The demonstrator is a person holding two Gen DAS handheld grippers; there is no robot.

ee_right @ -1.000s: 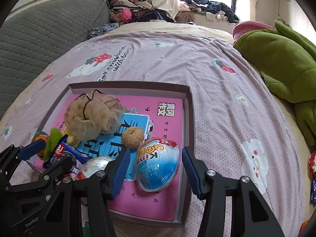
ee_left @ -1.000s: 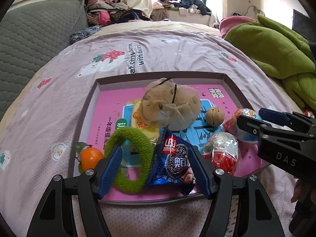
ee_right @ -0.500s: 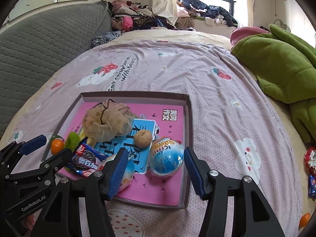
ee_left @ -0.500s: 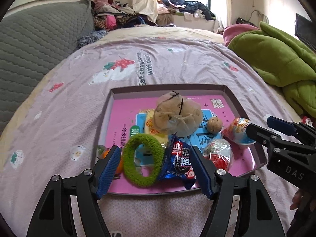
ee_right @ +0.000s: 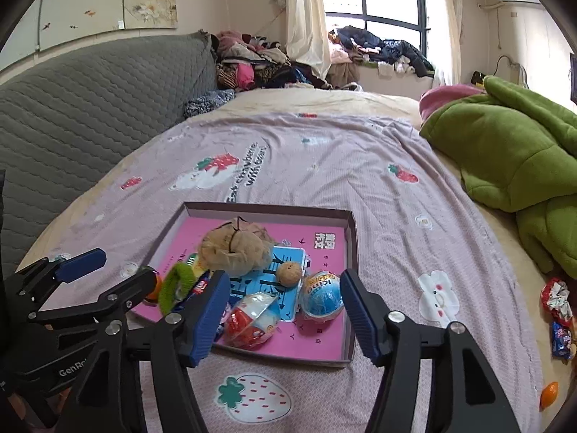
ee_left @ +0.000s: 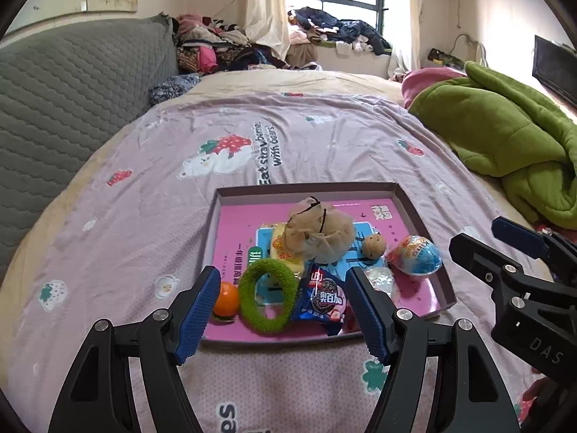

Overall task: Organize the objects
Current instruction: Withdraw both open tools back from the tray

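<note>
Soft daylight from the blown-out window point(ee_left: 346, 3); sharp centres, fisheye-bent, dark-vignetted edges.

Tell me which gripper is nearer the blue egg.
Right. The right gripper frames the blue egg, which sits clear of its opening jaws; the left gripper is over the green ring, across the tray.

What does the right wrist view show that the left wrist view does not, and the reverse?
Right wrist only: loose snack wrappers and a small orange fruit on the bedspread, outside the tray. Left wrist only: the blue cookie packet's front and the orange ball unobstructed. Both: the pink cardboard tray, the green fuzzy ring, the blue egg-shaped toy.
</note>
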